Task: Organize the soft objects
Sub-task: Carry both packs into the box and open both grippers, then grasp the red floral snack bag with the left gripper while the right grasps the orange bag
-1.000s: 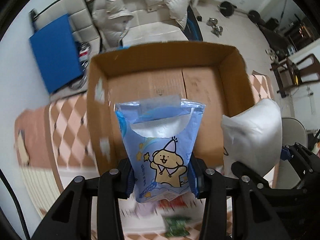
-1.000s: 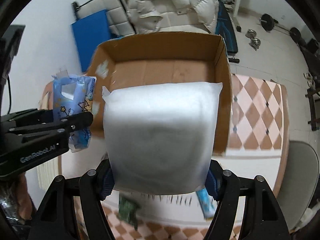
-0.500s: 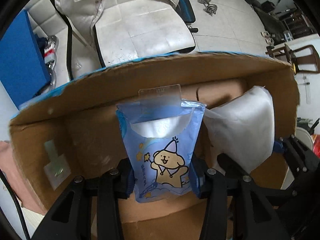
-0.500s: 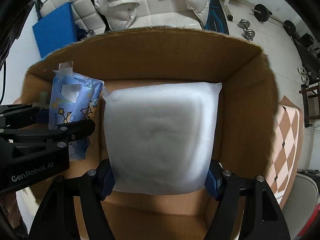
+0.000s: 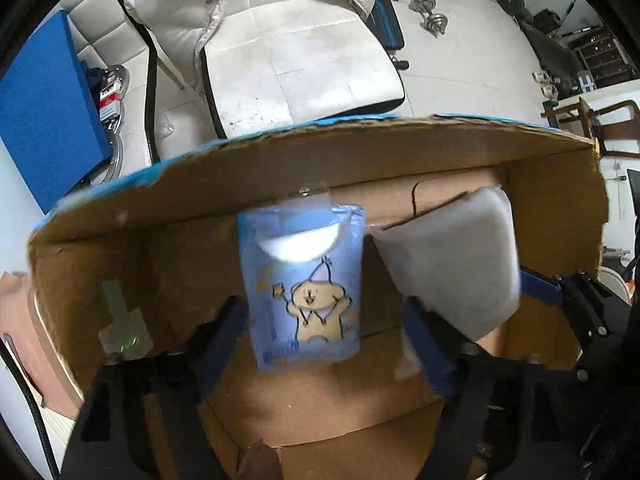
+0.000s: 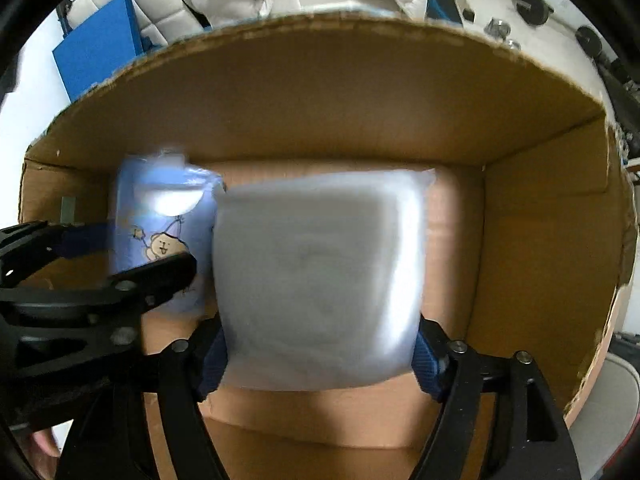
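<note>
Both tools have just been spreading their jaws: the left gripper [image 5: 320, 320] stands clear of the blue tissue pack [image 5: 306, 284], and the right gripper's [image 6: 320, 352] pads sit at the white pack's [image 6: 320, 276] edges (contact unclear). Both packs are inside the cardboard box [image 6: 540, 240], side by side, so lift straight up without snagging them.

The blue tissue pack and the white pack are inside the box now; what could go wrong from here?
1. The left gripper has just been opening; its fingers stand clear of the blue tissue pack, which may tip against the white pack.
2. The right gripper has opened too, but its pads still flank the white pack, so lifting could drag it from the cardboard box.
</note>
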Motion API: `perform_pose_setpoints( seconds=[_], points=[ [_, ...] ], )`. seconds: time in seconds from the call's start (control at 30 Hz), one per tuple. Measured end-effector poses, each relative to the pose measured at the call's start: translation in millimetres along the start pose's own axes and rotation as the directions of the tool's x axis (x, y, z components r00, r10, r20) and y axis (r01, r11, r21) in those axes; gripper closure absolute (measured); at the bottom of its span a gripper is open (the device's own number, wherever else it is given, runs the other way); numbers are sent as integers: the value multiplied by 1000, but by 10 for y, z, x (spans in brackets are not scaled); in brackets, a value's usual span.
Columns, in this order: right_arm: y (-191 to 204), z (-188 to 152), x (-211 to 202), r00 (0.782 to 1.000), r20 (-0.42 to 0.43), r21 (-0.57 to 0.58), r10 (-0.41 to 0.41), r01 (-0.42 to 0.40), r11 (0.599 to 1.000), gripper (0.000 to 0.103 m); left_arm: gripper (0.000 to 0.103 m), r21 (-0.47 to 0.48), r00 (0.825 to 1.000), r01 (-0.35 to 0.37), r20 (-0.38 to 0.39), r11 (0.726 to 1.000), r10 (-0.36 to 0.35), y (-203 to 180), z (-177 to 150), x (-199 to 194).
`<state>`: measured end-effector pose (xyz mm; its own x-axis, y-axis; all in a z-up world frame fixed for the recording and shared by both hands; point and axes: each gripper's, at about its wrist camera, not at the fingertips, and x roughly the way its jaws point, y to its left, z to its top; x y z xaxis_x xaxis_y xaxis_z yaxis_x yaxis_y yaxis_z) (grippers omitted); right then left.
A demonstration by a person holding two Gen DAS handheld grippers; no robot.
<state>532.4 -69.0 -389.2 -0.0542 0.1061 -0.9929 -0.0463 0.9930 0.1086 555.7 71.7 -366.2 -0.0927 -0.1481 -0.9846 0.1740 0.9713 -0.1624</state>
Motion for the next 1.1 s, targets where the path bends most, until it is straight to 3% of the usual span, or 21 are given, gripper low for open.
perform_pose_setpoints(
  seconds=[0.1,0.17,0.43,0.57,0.8,0.9,1.0,1.1],
  points=[
    [35,-86,-149,1000,25,-18,-16,17,1000,4,12,-8,999,-34,42,999,35,26,-33,-161],
    [66,-166,-272,998,44,-33,-42,43,999,0,5,-21,997,-42,66,999,43,38,-79,-268],
    [134,-602,-719,988,115,-32,-106,111,993,0,4,-62,979,-45,197,997,57,4,-619,-841],
    [235,-861,-954,971,191,-43,-145,156,987,0,4,-61,967,-59,245,996,73,-67,-945,-1059],
    [409,-1237,-1355,934,329,-83,-139,176,981,0,4,-48,940,-100,323,994,110,-246,-1429,-1389],
    [395,-1404,-1515,937,336,-77,-97,130,989,0,3,-62,924,-108,363,992,123,-320,-1673,-1507],
    [311,-1662,-1582,939,333,-55,-85,109,993,0,3,-100,912,-159,366,982,185,-366,-1989,-1485],
    [151,-1946,-1440,957,283,-68,-70,92,993,0,3,-145,923,-166,327,976,205,-386,-2253,-1269]
  ],
)
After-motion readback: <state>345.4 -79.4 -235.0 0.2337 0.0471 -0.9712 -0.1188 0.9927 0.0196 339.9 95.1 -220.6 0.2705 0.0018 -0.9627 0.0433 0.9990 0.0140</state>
